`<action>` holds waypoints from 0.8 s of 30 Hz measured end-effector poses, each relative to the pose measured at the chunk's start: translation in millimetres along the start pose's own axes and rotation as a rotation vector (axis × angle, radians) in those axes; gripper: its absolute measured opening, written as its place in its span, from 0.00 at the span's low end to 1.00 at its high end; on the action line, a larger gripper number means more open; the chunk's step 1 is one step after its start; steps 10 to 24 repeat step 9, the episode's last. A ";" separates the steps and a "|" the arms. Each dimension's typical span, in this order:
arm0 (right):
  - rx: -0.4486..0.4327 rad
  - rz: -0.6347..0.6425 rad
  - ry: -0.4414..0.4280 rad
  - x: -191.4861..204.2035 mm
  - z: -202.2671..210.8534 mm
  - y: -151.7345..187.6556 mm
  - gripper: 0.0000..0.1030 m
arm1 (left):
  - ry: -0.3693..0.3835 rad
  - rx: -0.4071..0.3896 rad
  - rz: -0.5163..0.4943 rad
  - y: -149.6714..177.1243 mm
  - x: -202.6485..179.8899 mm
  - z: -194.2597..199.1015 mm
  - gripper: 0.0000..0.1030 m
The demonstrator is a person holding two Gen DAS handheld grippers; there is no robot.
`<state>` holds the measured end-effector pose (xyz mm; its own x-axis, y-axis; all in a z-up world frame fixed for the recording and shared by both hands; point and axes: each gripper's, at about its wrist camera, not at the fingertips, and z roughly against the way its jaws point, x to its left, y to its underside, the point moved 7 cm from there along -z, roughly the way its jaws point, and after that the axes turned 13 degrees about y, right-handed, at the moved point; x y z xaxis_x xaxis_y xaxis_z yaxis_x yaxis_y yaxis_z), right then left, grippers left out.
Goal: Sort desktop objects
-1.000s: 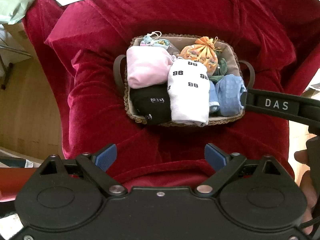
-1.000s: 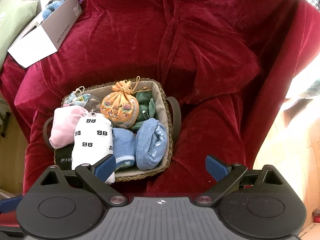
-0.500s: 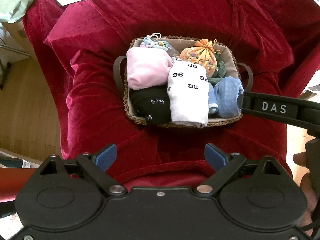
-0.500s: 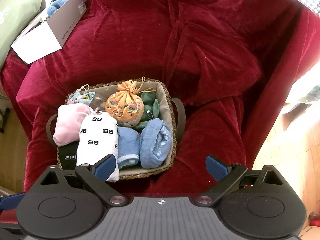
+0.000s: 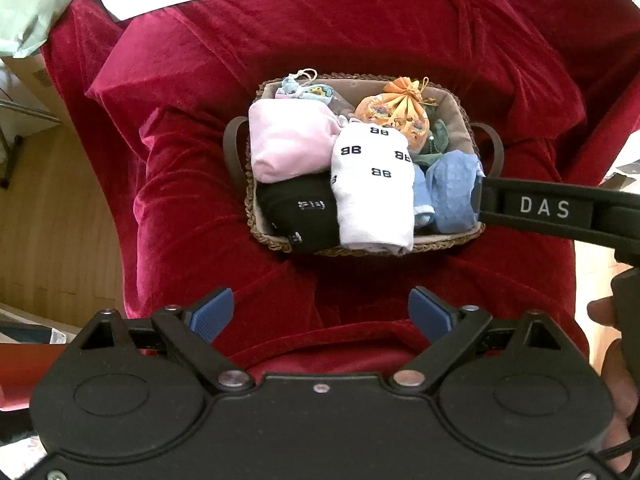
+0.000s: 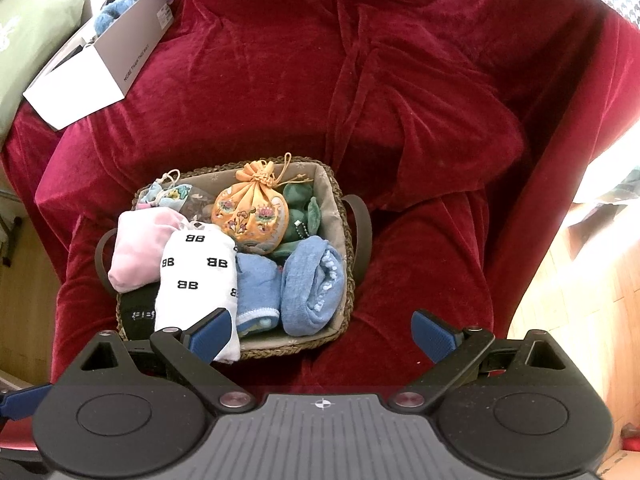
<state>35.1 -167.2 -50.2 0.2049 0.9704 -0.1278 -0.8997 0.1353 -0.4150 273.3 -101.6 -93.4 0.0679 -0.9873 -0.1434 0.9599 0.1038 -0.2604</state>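
While both grippers hang above the red cloth with nothing between their pads, the woven basket sits ahead of them, packed with rolled socks and small pouches. The left gripper has its jaws spread wide and faces the basket almost squarely, the white sock roll lying straight ahead with its long axis running away from the camera, roughly in line with the fingers. The right gripper is likewise spread and empty, but the basket lies ahead and to its left; its left fingertip overlaps the near end of the white roll in its own view, and whether it touches cannot be told. Beside that roll lie a pink roll, a black roll and two blue rolls. Judging by this, the right arm looks nearer, its finger reaching the basket's right rim in the left view
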 end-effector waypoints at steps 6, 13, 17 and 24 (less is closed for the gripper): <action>0.000 0.000 -0.001 -0.1 0.1 0.2 0.94 | -0.005 -0.010 -0.016 -0.4 -2.2 0.9 0.87; -0.001 0.000 -0.001 -0.3 0.1 0.0 0.94 | -0.016 -0.036 -0.038 -2.0 -3.4 5.1 0.85; -0.001 0.000 -0.001 -0.3 0.1 0.0 0.94 | -0.016 -0.036 -0.038 -2.0 -3.4 5.1 0.85; -0.001 0.000 -0.001 -0.3 0.1 0.0 0.94 | -0.016 -0.036 -0.038 -2.0 -3.4 5.1 0.85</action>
